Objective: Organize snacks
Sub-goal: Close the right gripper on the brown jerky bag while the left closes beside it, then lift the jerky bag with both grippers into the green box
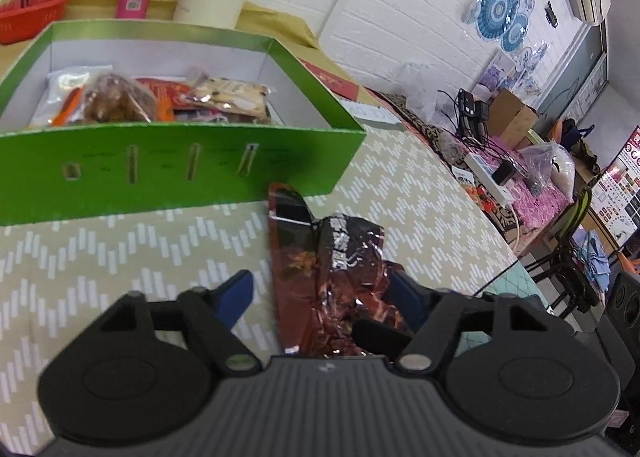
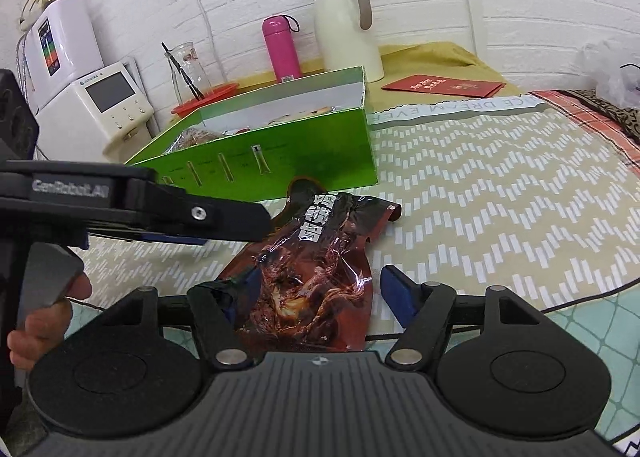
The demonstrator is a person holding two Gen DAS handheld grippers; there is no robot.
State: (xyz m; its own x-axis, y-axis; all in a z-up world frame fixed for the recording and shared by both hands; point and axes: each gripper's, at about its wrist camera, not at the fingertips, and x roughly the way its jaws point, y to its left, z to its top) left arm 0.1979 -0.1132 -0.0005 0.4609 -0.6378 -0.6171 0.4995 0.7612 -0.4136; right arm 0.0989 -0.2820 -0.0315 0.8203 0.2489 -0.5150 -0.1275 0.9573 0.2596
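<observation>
We see the bench point(image 2: 500, 193) first, spread with a beige cloth of white zigzag dashes, and on it the green box point(image 1: 168, 173), open at the top, its white inside holding several wrapped snacks point(image 1: 160, 97) piled together. Behind the box stand a cream jug point(image 2: 348, 37) with a grey handle and a pink bottle point(image 2: 280, 47), with a red basket point(image 1: 28, 13) off to one side and a red booklet point(image 2: 442, 86) lying flat on the yellow cloth near the wall.

Just in front of the box's slotted green side lies the dark red foil snack bag point(image 2: 312, 265), crumpled and glossy, its top edge close to the box wall but outside it (we cannot tell whether it touches the cardboard).

Our left gripper point(image 1: 320, 289) has its blue fingers point(image 1: 236, 293) on either side of the bag's lower part; the gap is middling, the right finger lies against the foil or under its fold, the left one stands clear of it, so we see no firm grip. Our right gripper point(image 2: 316, 289) also straddles the bag's lower end with fingers well apart, the right blue finger point(image 2: 396, 289) clear of the foil, and holds nothing. A hand point(image 2: 44, 313) grips the left tool's handle at the edge of the right wrist view
</observation>
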